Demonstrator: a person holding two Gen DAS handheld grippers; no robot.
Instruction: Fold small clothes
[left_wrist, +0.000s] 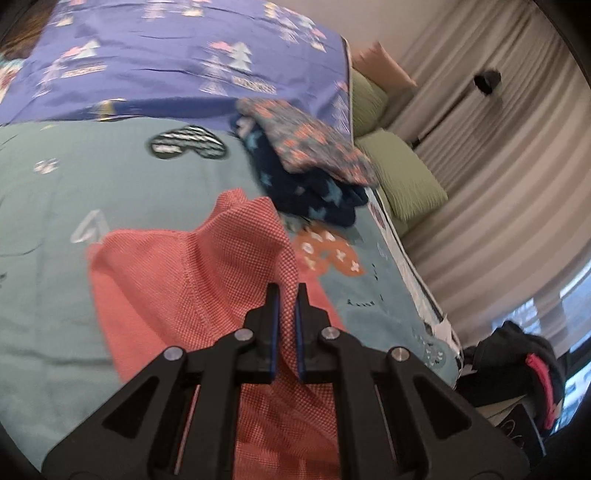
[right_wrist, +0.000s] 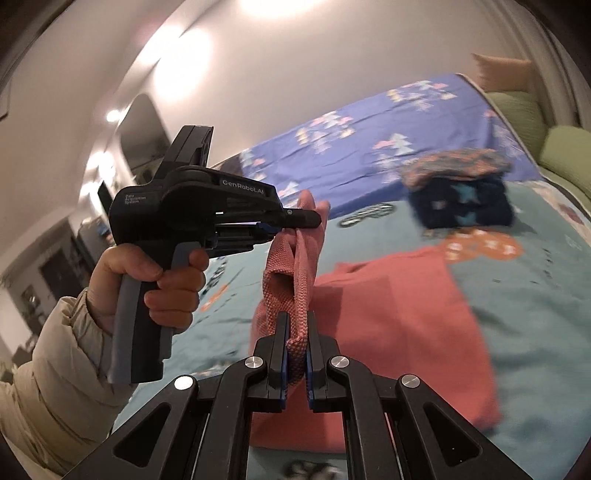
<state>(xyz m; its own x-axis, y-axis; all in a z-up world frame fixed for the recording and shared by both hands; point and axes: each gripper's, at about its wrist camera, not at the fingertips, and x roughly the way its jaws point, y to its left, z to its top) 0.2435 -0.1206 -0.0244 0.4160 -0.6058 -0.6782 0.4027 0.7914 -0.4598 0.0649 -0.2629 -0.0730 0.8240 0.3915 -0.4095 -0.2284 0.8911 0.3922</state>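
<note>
**Both grippers pinching the coral garment above the bed**

The coral garment (right_wrist: 399, 306) is lying partly spread on the teal bedspread (left_wrist: 44, 229), one edge lifted off it. The right gripper (right_wrist: 297, 321) is clamping a bunched fold of that edge – fabric is filling the gap between its pads. The left gripper (left_wrist: 287, 291), in a hand (right_wrist: 162, 280) with a beige sleeve, is closed on the same raised edge further along. Beyond it, a stack of folded clothes (left_wrist: 306, 173) is sitting near the bed's far side – a purple blanket (left_wrist: 177, 55) behind
</note>
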